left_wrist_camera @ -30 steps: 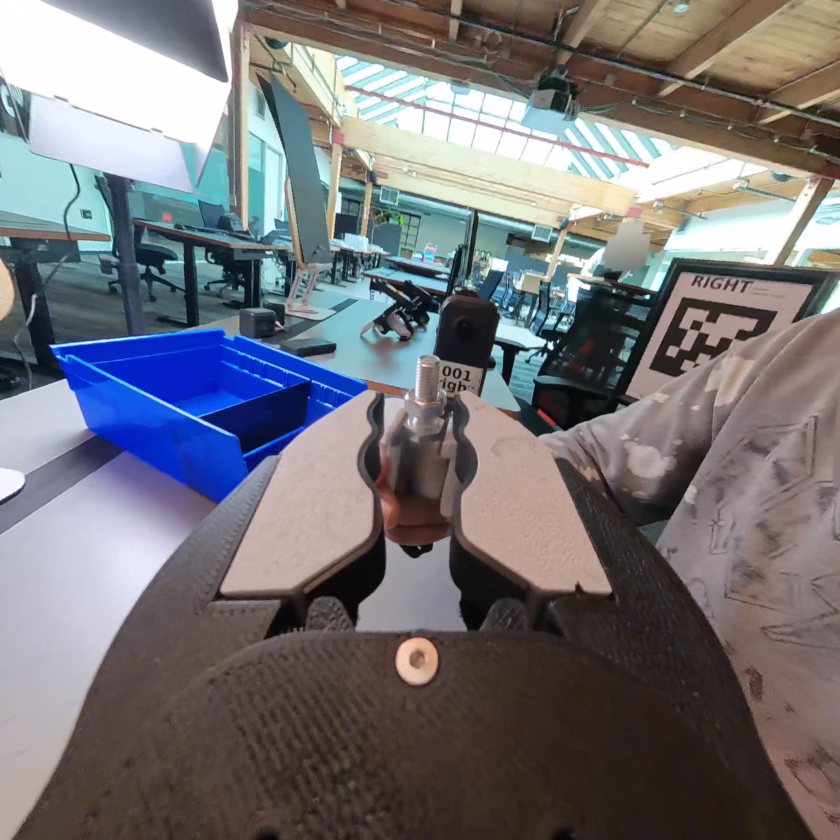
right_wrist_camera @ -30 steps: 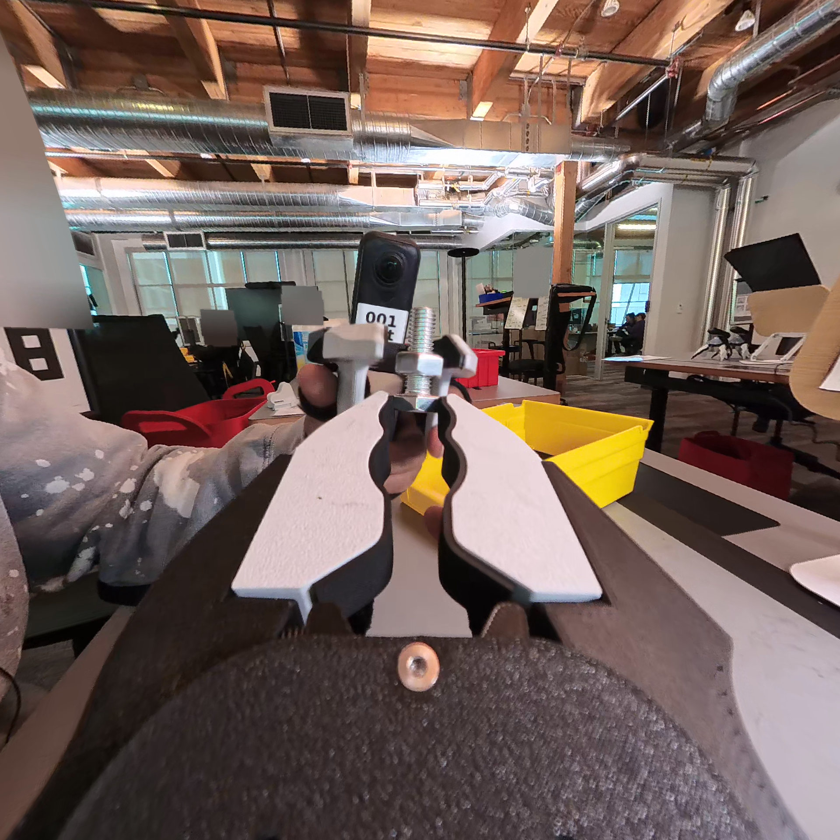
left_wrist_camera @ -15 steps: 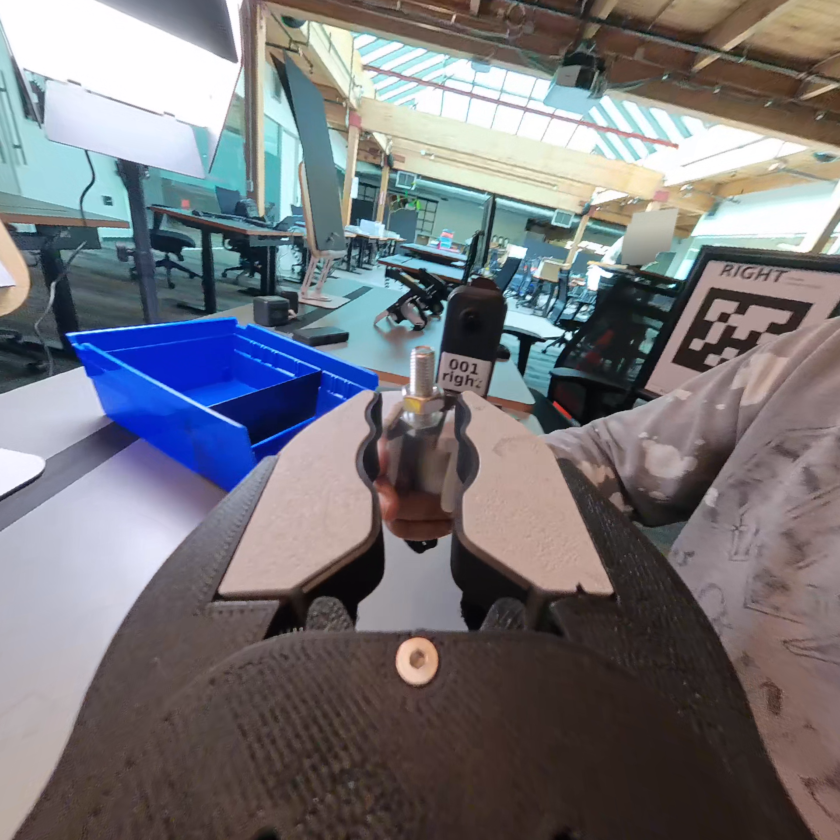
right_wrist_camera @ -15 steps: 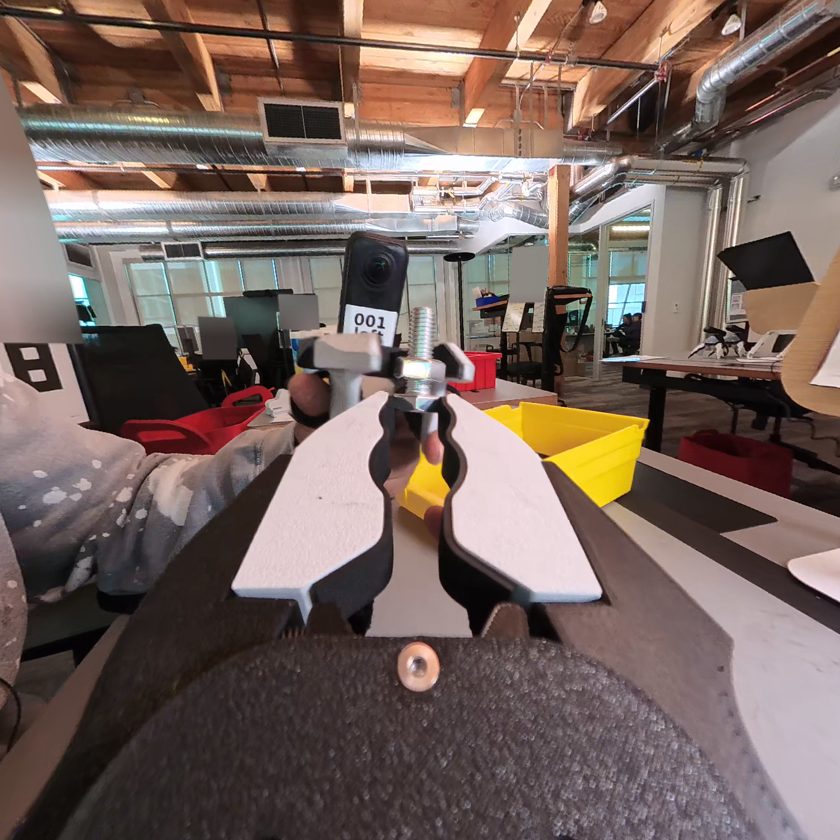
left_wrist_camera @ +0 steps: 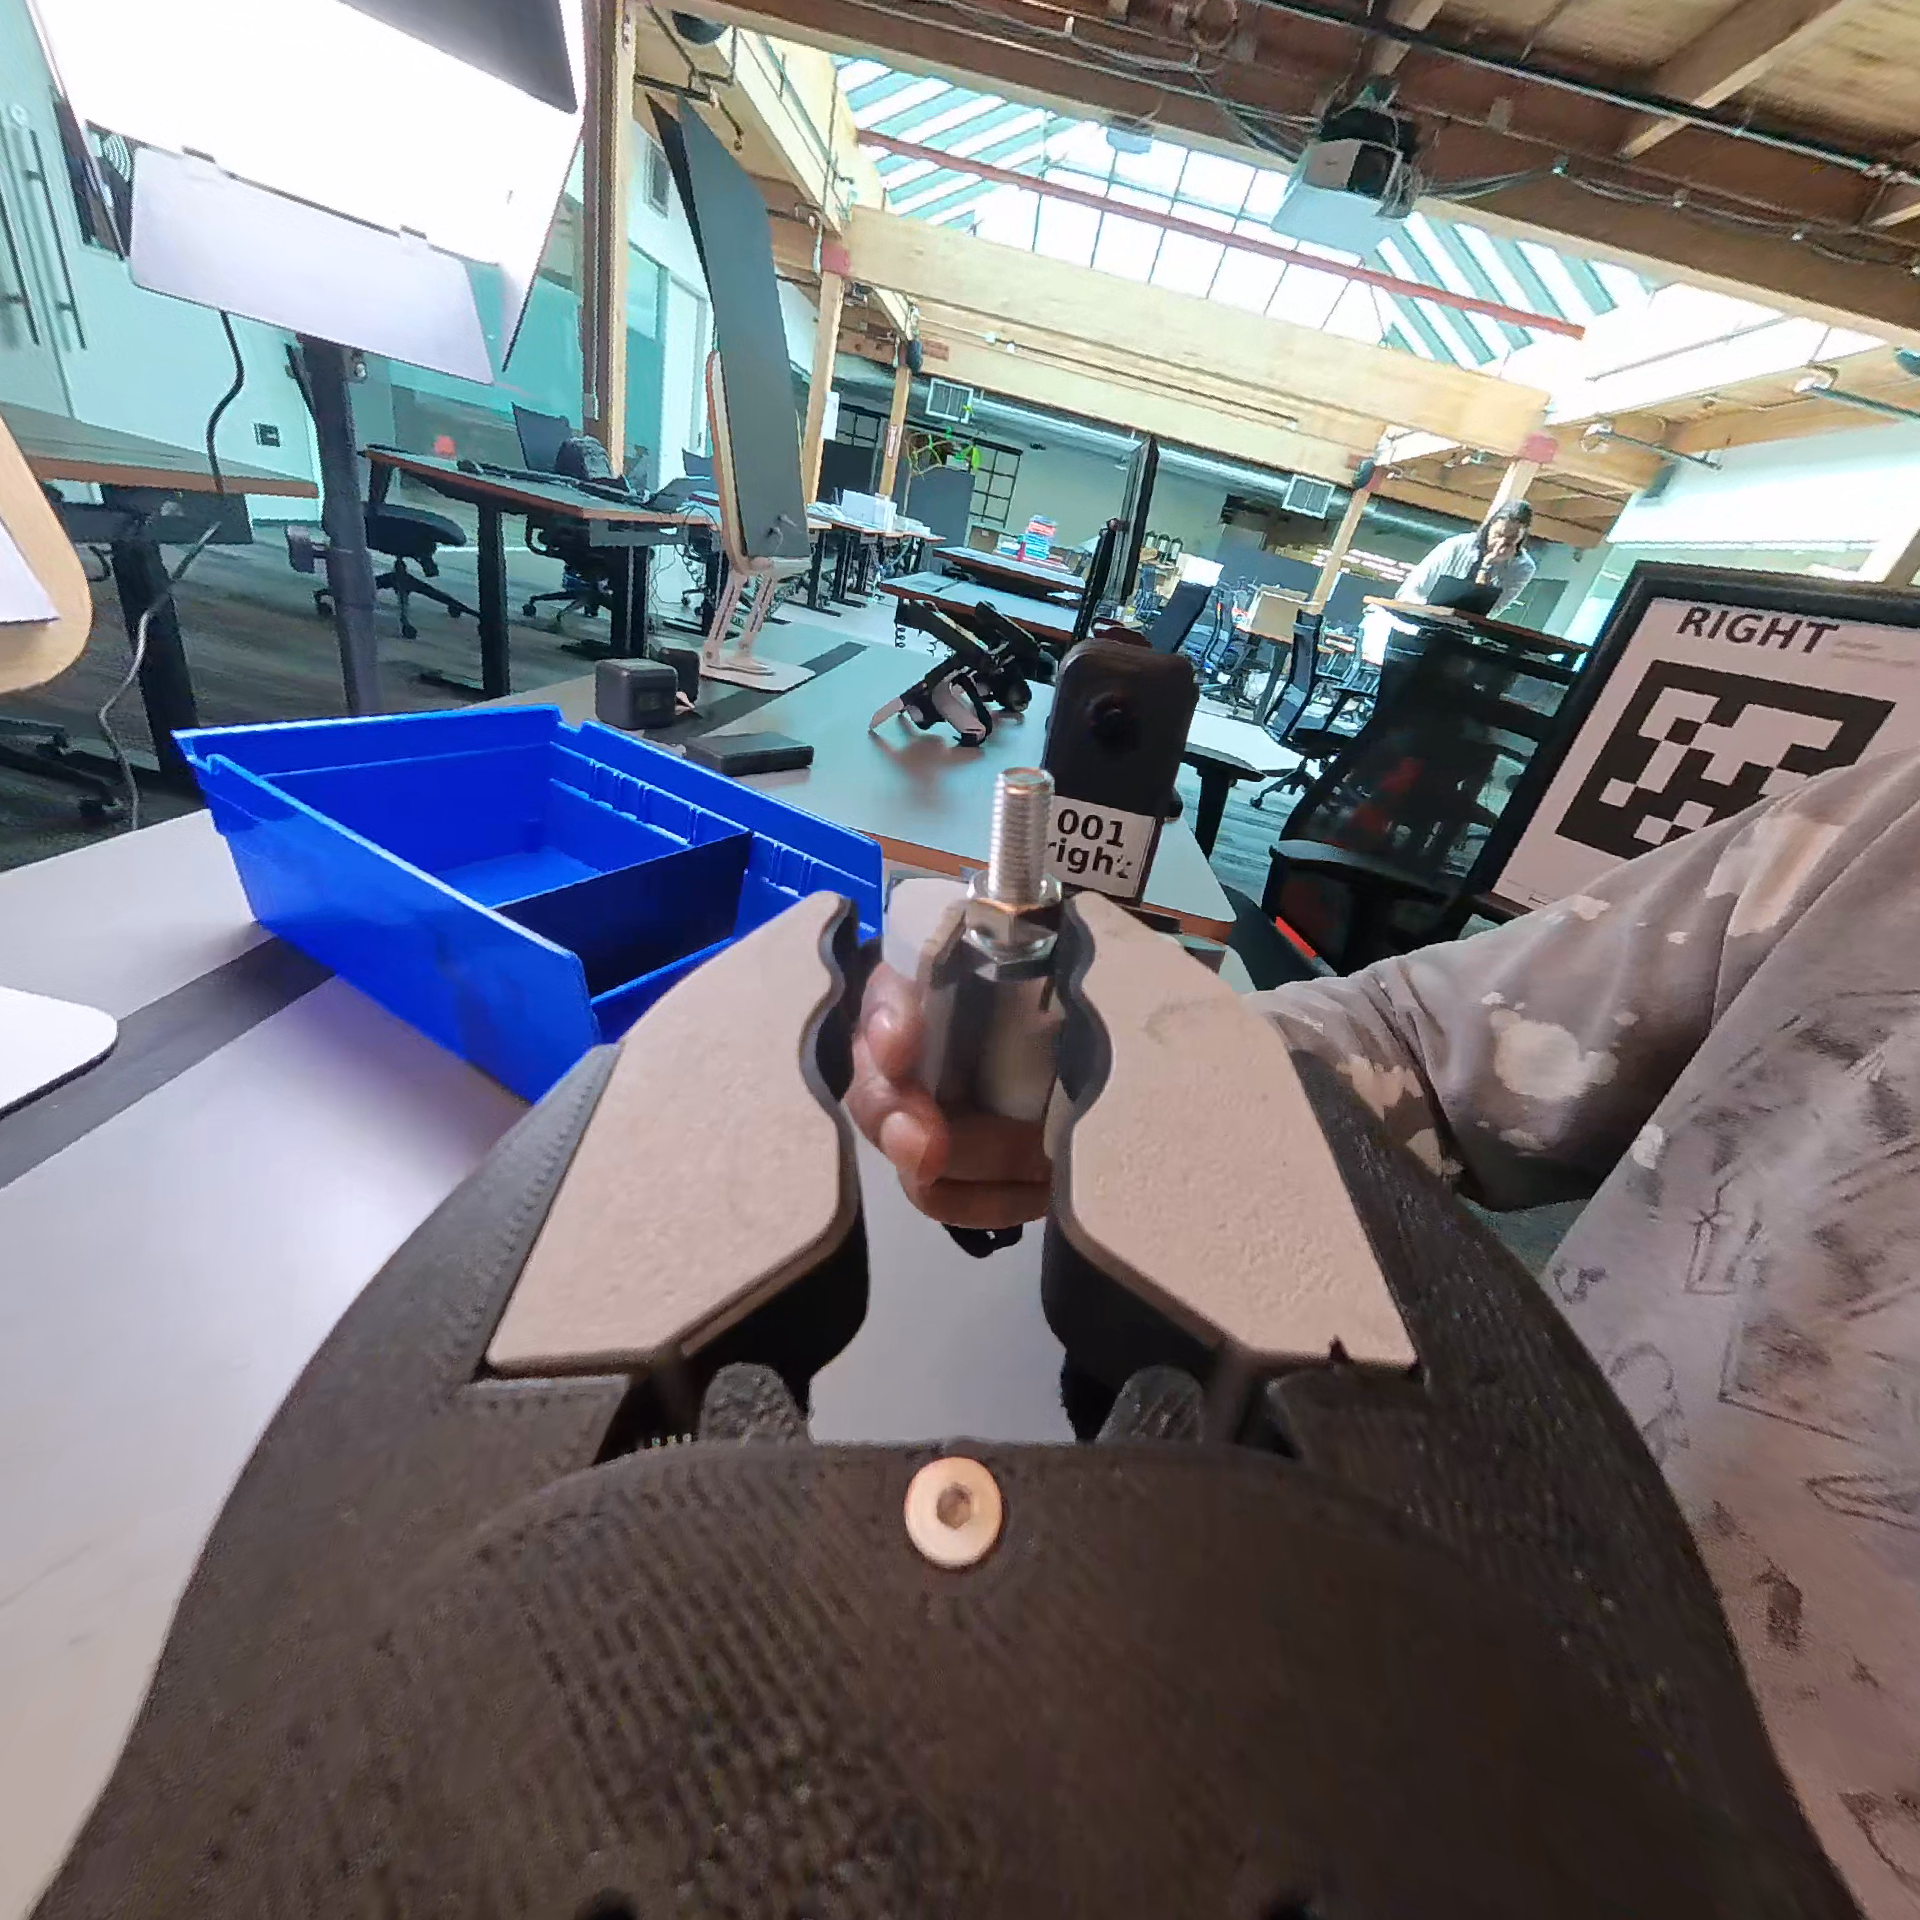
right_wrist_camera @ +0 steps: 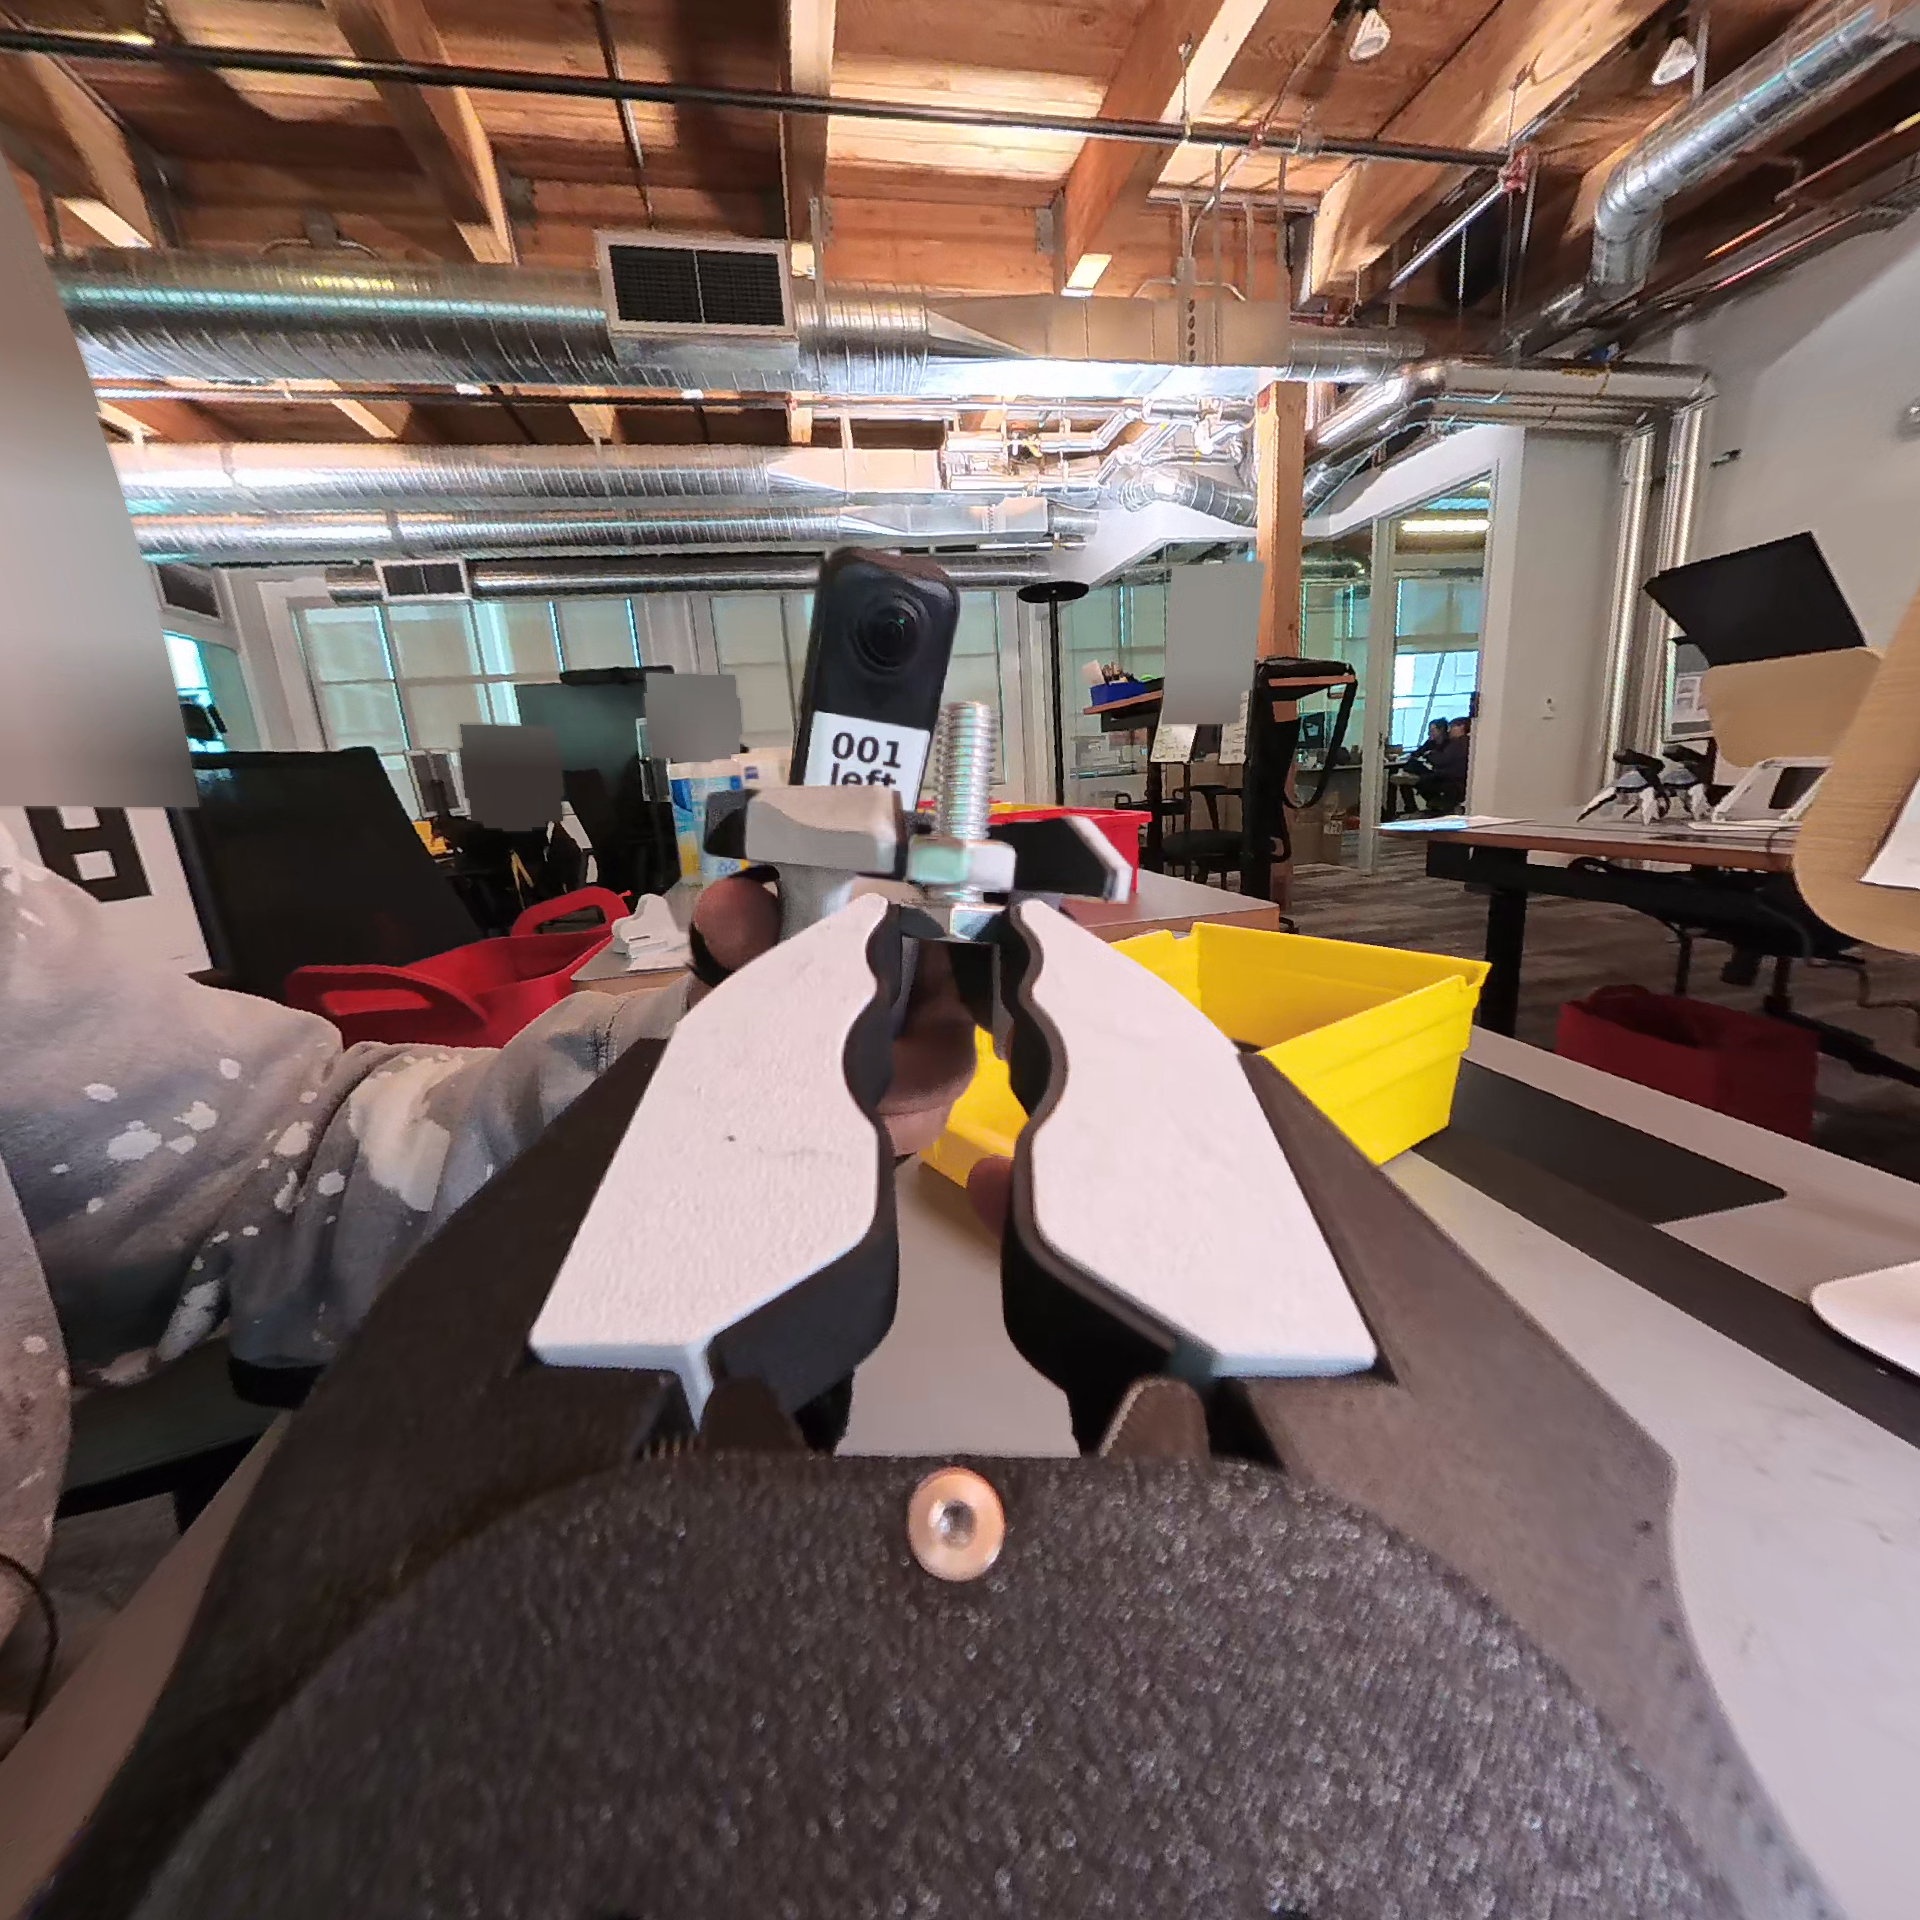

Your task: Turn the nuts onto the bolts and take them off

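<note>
A silver bolt stands upright in the air with its threaded end up and a hex nut on it. My left gripper is slightly open around the nut: its right finger lies against the nut and its left finger stands clear. My right gripper is shut on the bolt just below the nut, hiding the bolt's lower end. In the left wrist view the right gripper's fingers show end-on under the nut. In the right wrist view a left-gripper finger flanks the nut.
A blue bin sits on the grey table to the left. A yellow bin sits to the right. The person's speckled sleeve fills the right side. A red tub lies behind the other arm.
My left gripper's fingers have spread a little, and the nut now sits off-centre against its right finger. The left wrist view has swung slightly. My right gripper still holds the bolt.
</note>
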Demonstrator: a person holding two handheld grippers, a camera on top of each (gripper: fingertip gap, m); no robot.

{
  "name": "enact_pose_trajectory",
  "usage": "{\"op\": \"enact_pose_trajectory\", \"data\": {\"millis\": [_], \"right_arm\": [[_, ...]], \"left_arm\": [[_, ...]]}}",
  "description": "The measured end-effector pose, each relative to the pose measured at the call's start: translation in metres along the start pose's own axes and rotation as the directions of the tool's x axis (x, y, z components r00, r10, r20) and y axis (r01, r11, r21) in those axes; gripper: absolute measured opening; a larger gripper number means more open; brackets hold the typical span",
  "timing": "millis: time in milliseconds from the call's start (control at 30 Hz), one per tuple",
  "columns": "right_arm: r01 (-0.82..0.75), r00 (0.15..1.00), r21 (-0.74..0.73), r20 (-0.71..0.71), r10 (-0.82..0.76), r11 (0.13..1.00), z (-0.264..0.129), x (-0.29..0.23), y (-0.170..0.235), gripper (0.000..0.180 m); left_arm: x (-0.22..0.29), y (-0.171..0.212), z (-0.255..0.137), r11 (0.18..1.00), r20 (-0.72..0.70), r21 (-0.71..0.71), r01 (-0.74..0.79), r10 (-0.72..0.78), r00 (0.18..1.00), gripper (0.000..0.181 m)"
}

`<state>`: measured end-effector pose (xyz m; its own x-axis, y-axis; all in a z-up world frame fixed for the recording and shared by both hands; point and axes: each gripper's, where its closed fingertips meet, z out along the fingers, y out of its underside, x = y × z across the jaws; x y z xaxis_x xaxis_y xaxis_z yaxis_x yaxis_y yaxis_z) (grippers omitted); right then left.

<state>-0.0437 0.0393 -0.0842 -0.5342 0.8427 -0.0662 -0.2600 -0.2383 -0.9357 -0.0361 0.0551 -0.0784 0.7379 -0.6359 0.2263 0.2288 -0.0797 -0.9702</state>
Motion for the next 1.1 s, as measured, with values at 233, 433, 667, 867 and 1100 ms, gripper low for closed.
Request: {"op": "enact_pose_trajectory", "data": {"millis": [233, 433, 667, 867, 1100], "right_arm": [[-0.006, 1.000, 0.025, 0.020, 0.005, 1.000, -0.002, -0.002, -0.006, 0.018], [-0.007, 1.000, 0.010, -0.002, 0.007, 1.000, -0.003, 0.003, -0.003, 0.018], [-0.016, 1.000, -0.022, 0.009, 0.016, 1.000, -0.001, 0.002, 0.004, 0.018], [-0.003, 1.000, -0.051, 0.017, 0.004, 0.999, 0.001, 0.000, 0.009, 0.018], [0.047, 0.996, -0.091, -0.072, -0.053, 0.995, 0.000, 0.012, 0.013, 0.018]], "left_arm": [[-0.018, -0.004, -0.010, 0.999, 0.086, 0.010, 0.033, -0.034, 0.996, 0.023], [-0.016, -0.002, -0.008, 1.000, 0.073, 0.003, 0.031, -0.031, 0.997, 0.024], [0.003, 0.001, -0.004, 1.000, -0.031, -0.017, -0.015, 0.014, 0.999, 0.028], [0.012, 0.010, 0.000, 0.997, -0.074, -0.066, -0.046, 0.041, 0.996, 0.029], [0.007, 0.011, -0.006, 0.995, -0.066, -0.099, -0.008, 0.001, 0.998, 0.031]]}}
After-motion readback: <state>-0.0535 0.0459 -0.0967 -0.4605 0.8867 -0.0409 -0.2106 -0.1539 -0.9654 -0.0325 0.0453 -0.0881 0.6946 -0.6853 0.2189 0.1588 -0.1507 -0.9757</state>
